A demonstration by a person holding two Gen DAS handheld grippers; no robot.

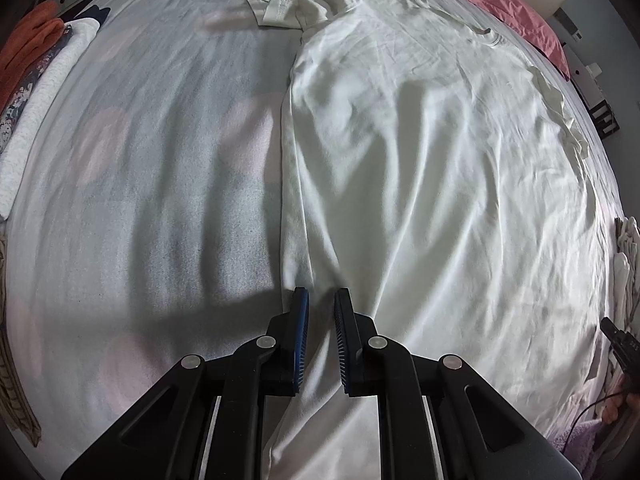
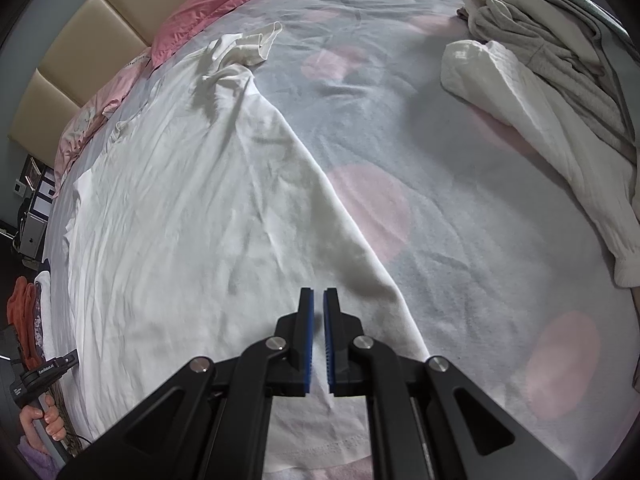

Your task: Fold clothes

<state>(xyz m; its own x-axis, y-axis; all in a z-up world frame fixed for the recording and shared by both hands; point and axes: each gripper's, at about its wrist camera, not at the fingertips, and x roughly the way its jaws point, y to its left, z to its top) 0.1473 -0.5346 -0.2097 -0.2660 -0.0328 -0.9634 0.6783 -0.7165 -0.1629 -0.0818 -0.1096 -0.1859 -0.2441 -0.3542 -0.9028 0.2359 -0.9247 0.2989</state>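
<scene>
A white shirt lies spread flat on a bed covered by a pale grey sheet with faint pink spots, its hem toward the cameras and its collar toward a pink pillow at the head of the bed. One short sleeve is bunched and folded back at the far left corner in the left wrist view; the other sleeve sits crumpled at the far corner in the right wrist view.

The left gripper hangs over the shirt's near left edge, its blue-padded fingers parted by a narrow gap with nothing between them. The right gripper hangs over the shirt's near right corner, its fingers almost together but with a thin slit of cloth showing through, clamping nothing; whether either touches the fabric cannot be told.

A heap of grey and white clothes rests at the right side of the bed, well apart from the shirt. A stack of orange, patterned and white items lines the left edge. At the lower left of the right wrist view, a hand grips the handle of the other gripper.
</scene>
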